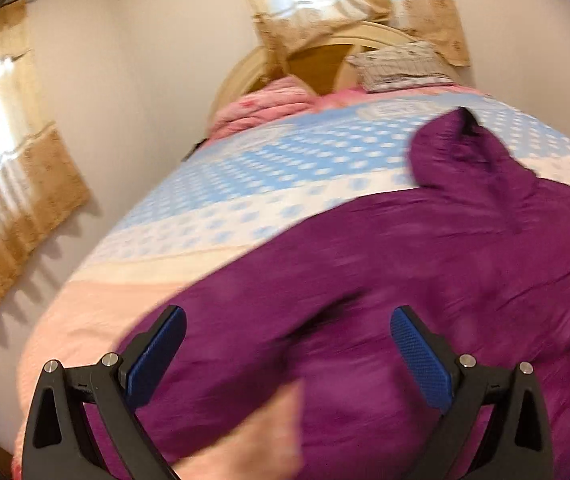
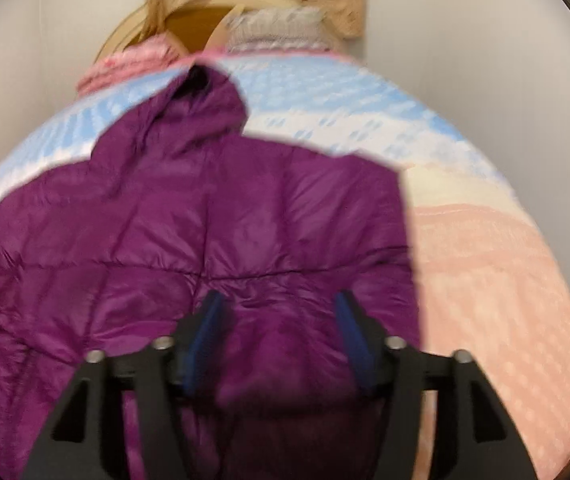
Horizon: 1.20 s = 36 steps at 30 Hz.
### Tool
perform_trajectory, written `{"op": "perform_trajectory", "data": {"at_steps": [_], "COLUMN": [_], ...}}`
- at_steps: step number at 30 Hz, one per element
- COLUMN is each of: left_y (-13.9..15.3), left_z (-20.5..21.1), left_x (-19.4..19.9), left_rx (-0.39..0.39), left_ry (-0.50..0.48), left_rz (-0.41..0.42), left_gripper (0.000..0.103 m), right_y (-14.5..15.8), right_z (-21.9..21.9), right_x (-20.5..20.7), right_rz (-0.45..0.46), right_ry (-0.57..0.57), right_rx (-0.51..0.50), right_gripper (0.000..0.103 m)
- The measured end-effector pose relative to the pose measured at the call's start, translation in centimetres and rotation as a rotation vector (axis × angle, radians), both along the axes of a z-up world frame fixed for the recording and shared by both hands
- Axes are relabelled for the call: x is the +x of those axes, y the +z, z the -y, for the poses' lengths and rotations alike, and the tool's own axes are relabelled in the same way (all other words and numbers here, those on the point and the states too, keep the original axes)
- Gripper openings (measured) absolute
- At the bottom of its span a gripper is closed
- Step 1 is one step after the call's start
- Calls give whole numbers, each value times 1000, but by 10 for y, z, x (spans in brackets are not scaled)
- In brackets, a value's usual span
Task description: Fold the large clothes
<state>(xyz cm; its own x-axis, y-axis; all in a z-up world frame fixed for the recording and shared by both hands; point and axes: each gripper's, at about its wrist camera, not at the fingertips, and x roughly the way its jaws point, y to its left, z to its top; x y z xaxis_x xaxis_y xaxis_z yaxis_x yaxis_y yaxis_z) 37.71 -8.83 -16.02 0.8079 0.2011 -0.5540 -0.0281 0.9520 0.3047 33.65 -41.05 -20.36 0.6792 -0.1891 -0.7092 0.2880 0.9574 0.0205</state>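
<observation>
- Purple quilted puffer jacket (image 2: 213, 208), shiny crinkly shell with stitched seams, lies spread on the bed (image 2: 497, 264), filling the near half of both views.
- Hood (image 2: 201, 100) points toward the far headboard (image 1: 317, 60); the jacket's long axis runs near to far, hem nearest the cameras.
- One jacket edge in the right wrist view is straight, running near-far beside bare pink bedspread.
- Bedspread: soft quilted fabric, pink band near, cream strip, then blue-and-white dotted field far.
- Pink bundled blanket (image 1: 261, 108) and a pale patterned pillow (image 1: 401, 66) sit at the far end by the curved wooden headboard.
- Left gripper (image 1: 288, 316): black frame, blue textured pads, jaws wide apart, nothing between them, above the jacket.
- Right gripper (image 2: 279, 304): jaws apart, pads not pressing on the fabric below; view blurred.
- Beige curtains (image 1: 17, 184) on the left wall and behind the headboard.
</observation>
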Motion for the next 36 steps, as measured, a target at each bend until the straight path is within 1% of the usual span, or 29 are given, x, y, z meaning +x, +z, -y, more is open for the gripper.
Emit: {"op": "perform_trajectory", "data": {"at_steps": [1,4,8,10,12,14,16,19,21,22,23,24,25,26,27,28,32,35,36], "left_y": [1,-7,-19,-25,-31,-41,-51,-66,-73,-75,-76,-76,-73,-68,-62,-53,-5,32,45], "left_z": [-24,-98,-191,-228,-258,-277,-287,-294,-294,-291,-289,-286,-282,-278,-276,-274,-257,-233,-218], "left_x": [-7,-23,-50,-65,-82,-91,-99,-103,-102,-104,-102,-100,-99,-99,-100,-101,-102,-97,-94], "left_rx": [8,51,43,34,1,-34,-83,-171,-201,-215,-235,-258,-261,-235,-226,-222,-138,-118,-110], "left_ry": [26,145,315,387,445,468,466,449,438,428,412,392,382,383,380,375,349,288,257], "left_rz": [7,-17,-60,-80,-99,-130,-167,-218,-231,-238,-245,-250,-252,-246,-235,-217,-91,-25,-3], "left_gripper": [102,102,102,102,102,102,102,102,101,90,77,44,20,15,10,8,7,7,7], "right_y": [6,13,13,12,11,9,5,2,1,2,2,2,3,4,5,5,7,9,9], "right_z": [-3,-18,-52,-67,-77,-89,-103,-115,-117,-118,-117,-114,-110,-108,-103,-96,-76,-60,-55], "right_x": [-10,-32,-55,-63,-68,-71,-74,-79,-84,-88,-90,-93,-96,-97,-99,-101,-106,-111,-113], "right_rz": [15,25,32,47,62,68,67,63,67,71,76,81,87,91,97,106,132,150,155], "right_ry": [-3,43,132,159,171,185,203,220,225,224,221,213,200,190,177,156,94,56,45], "right_rx": [15,58,16,23,44,54,36,14,19,19,17,15,16,19,26,35,53,69,73], "right_gripper": [82,85,86,86,87,90,91,91,91,91,91,91,91,91,91,91,92,92,92]}}
